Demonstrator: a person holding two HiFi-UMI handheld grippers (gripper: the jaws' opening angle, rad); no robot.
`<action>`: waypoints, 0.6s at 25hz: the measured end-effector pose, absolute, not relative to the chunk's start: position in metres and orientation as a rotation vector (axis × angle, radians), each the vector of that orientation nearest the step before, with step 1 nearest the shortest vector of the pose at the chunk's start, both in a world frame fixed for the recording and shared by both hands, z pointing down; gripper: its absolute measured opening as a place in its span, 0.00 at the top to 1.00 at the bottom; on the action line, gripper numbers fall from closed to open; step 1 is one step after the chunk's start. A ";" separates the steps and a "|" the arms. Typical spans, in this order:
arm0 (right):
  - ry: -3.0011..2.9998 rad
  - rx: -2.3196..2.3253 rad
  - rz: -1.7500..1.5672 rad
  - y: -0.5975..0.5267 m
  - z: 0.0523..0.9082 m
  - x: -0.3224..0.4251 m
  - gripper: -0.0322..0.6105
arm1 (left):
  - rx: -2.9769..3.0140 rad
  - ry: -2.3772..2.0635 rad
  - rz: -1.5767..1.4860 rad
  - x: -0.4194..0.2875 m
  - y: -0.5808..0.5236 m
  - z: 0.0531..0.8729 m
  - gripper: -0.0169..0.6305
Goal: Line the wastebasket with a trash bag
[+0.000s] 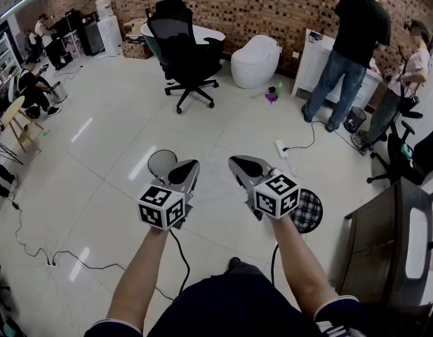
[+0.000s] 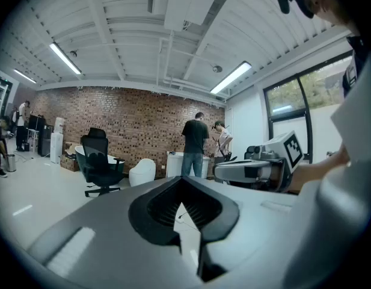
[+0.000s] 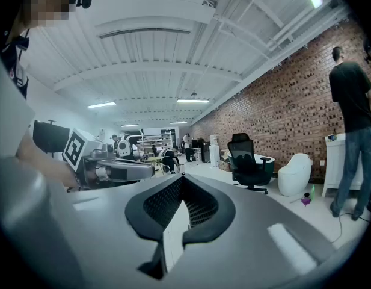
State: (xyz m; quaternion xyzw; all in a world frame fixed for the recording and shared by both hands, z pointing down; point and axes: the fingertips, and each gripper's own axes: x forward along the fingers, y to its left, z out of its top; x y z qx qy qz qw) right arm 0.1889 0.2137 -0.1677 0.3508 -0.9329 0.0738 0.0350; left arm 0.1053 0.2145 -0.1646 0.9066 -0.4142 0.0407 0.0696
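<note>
**Figure. Head view, with both gripper views: the start of the lining step.**

The left gripper (image 1: 184,171) and the right gripper (image 1: 245,168) were held side by side and nearly level over the tiled floor (image 1: 104,139). Each gripper's own view showed its jaws closed tip to tip with nothing between them.

The mesh wastebasket (image 1: 311,213) stood on the floor at 4 o'clock from the centre of the head view. It was partly hidden behind the right gripper's marker cube. No liner could be seen over the part of its rim that showed. A round pale object (image 1: 160,163) lay at 9 o'clock of the left gripper's jaws, and what it was could not be told.

No trash bag appeared in any view, so fetching one was judged to be the step in hand.

A power strip (image 1: 281,148) and its cord lay at 12 o'clock of the wastebasket. An office chair (image 1: 188,51) stood well apart at 12 o'clock.

To do the step well, the jaws would have to open before either gripper reached for the bag. Each gripper should then pinch only a single layer of film, on opposite sides of the bag's mouth. The mouth should be spread wider than the basket's rim and lowered squarely. The film should then be folded outward all round, clear of the cord.
</note>
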 end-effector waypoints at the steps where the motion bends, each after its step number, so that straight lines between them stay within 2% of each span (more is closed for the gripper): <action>1: -2.865 1.074 0.235 0.214 -0.166 0.194 0.95 | 2.723 -1.248 0.124 0.110 0.214 -0.163 0.96; 15: -2.904 1.048 0.274 0.177 -0.166 0.261 0.95 | 2.698 -1.259 0.191 0.176 0.172 -0.156 0.96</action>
